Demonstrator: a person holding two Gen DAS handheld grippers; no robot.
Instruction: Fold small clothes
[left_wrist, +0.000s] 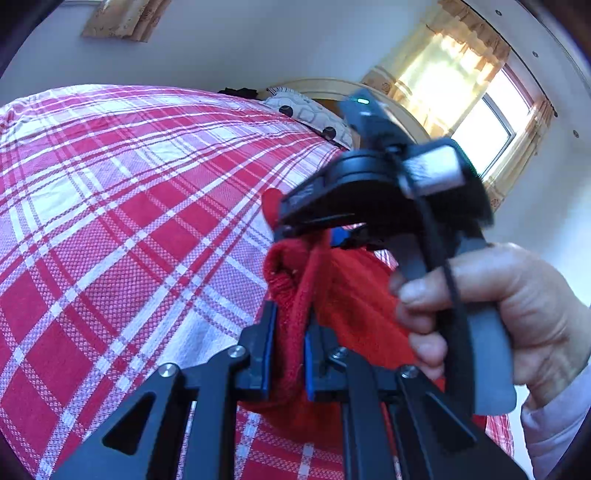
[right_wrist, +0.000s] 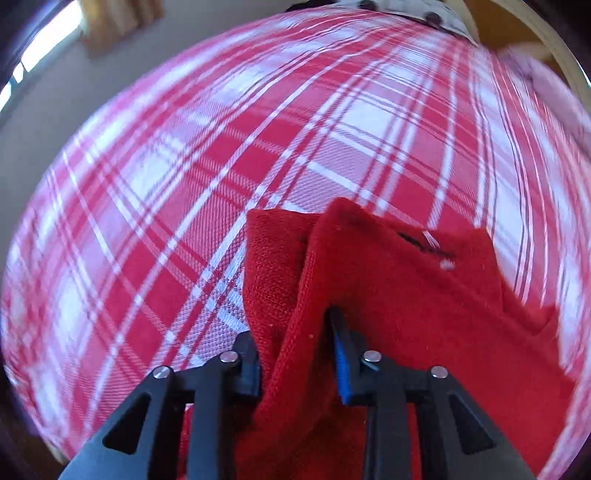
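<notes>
The red knit garment (left_wrist: 332, 295) hung bunched above the bed, pinched at two places on its edge. A ribbed hem ran up between the left gripper (left_wrist: 288, 354), whose blue-padded fingers (left_wrist: 266, 347) stood narrow and clamped on the cloth. In the right wrist view the same red garment (right_wrist: 406, 314) draped over and to the right of the right gripper (right_wrist: 295, 354), a fold of it caught between the fingers (right_wrist: 341, 365), which were drawn in on the fabric; a small white-stitched mark showed on its upper part.

From the left wrist view the right gripper (left_wrist: 306, 221) appeared blurred just above the cloth, its grey handle gripped by the person's hand (left_wrist: 498, 314).

Beneath lay the red and white plaid bedspread (left_wrist: 129, 221), with a spotted pillow (left_wrist: 310, 114) at its far end against a wooden headboard (left_wrist: 332, 88). A bright window (left_wrist: 484, 129) with yellow curtains (left_wrist: 443, 62) stood beyond.
</notes>
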